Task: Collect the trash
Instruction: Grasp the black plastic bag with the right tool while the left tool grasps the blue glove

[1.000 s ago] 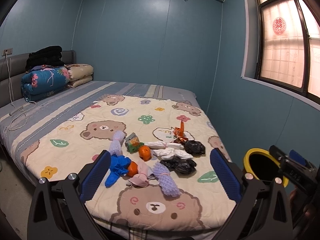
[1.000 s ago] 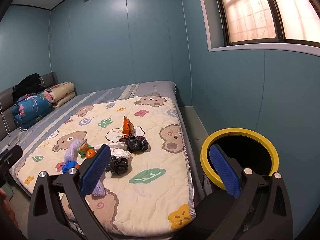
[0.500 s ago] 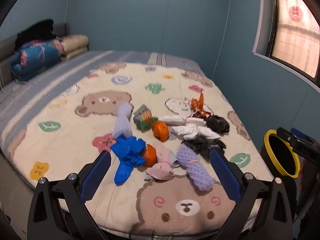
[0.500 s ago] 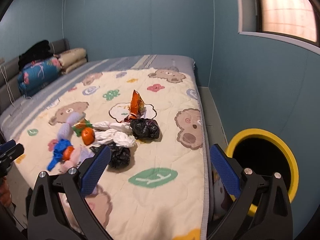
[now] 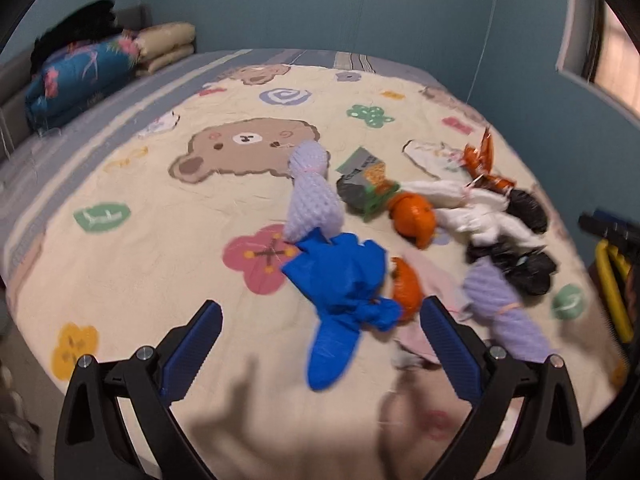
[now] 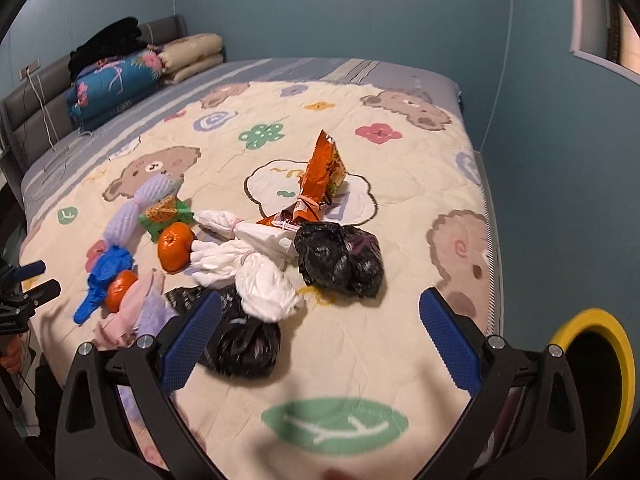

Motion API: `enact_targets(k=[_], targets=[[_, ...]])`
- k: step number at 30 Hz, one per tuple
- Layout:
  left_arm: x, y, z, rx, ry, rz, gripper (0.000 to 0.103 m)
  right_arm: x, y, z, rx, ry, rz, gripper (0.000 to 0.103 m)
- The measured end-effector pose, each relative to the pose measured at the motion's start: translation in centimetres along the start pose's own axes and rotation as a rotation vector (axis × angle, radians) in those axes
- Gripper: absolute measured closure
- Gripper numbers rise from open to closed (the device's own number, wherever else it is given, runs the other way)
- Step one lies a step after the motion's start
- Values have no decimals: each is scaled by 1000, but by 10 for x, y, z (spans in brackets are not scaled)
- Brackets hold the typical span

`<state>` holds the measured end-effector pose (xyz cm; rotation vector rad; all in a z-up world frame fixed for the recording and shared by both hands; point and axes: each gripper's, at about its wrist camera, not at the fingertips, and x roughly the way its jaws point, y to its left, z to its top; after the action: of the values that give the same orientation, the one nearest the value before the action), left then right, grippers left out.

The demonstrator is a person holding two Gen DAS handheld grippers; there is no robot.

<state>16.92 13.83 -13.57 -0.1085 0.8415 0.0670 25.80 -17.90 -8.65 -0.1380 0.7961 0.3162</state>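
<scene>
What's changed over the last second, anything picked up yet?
Nothing picked up. Both open grippers, left gripper and right gripper, moved in and tilted down toward the trash pile; the crumpled blue plastic bag now lies ahead of the left one. The pile and yellow-rimmed black bin stayed put.

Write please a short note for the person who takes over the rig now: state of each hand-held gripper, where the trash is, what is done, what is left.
Left hand-held gripper: open, empty, low over the bed's near edge, with the crumpled blue plastic bag between its fingers.
Right hand-held gripper: open, empty, nearest the crumpled black plastic bag.
Trash lies in one heap on the bear-print quilt: orange snack wrapper, white plastic bags, a second black bag, purple foam nets, orange peels.
Yellow-rimmed bin: on the floor, right of the bed.
Done: nothing is in a grip yet.
Left: carry every piece into the bin.
</scene>
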Motion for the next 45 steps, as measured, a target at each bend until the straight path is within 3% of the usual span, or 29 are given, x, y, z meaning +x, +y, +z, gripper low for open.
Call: enact_targets(k=[2, 5, 7, 10, 13, 19, 22, 27, 30, 33, 35, 38, 40, 45], targets=[[8, 1, 4, 17, 3, 23, 7, 16, -1, 5, -6, 15, -6, 8], [20, 9, 12, -31, 4, -53, 7, 38, -3, 14, -5, 40, -34, 8], [25, 12, 17, -67, -8, -55, 7, 51, -4, 18, -8, 53, -27, 8], [41, 9, 25, -69, 48, -77, 7, 66, -4, 23, -10, 60, -43, 8], [56, 3, 26, -21, 81, -31, 7, 77, -4, 26, -12, 60, -64, 8], [72, 3, 24, -31, 104, -48, 7, 86, -12, 26, -9, 49, -94, 8], [79, 1, 21, -39, 123, -59, 7, 93, -16, 25, 12, 69, -60, 19], [90, -4, 18, -43, 137, -75, 23, 106, -26, 24, 73, 116, -16, 33], [93, -1, 19, -74, 151, -89, 26, 110, -28, 22, 87, 135, 5, 40], [91, 0, 17, -86, 149, -130, 39, 113, -25, 20, 85, 146, 11, 47], [90, 1, 15, -94, 142, -142, 60, 113, -22, 20, 65, 141, -5, 53], [91, 6, 11, -143, 140, -156, 76, 107, -24, 20, 92, 120, 0, 63], [88, 8, 9, -160, 128, -161, 81, 102, -28, 21, 119, 111, 23, 70], [75, 10, 6, -175, 107, -171, 84, 85, -37, 23, 179, 88, 101, 74]])
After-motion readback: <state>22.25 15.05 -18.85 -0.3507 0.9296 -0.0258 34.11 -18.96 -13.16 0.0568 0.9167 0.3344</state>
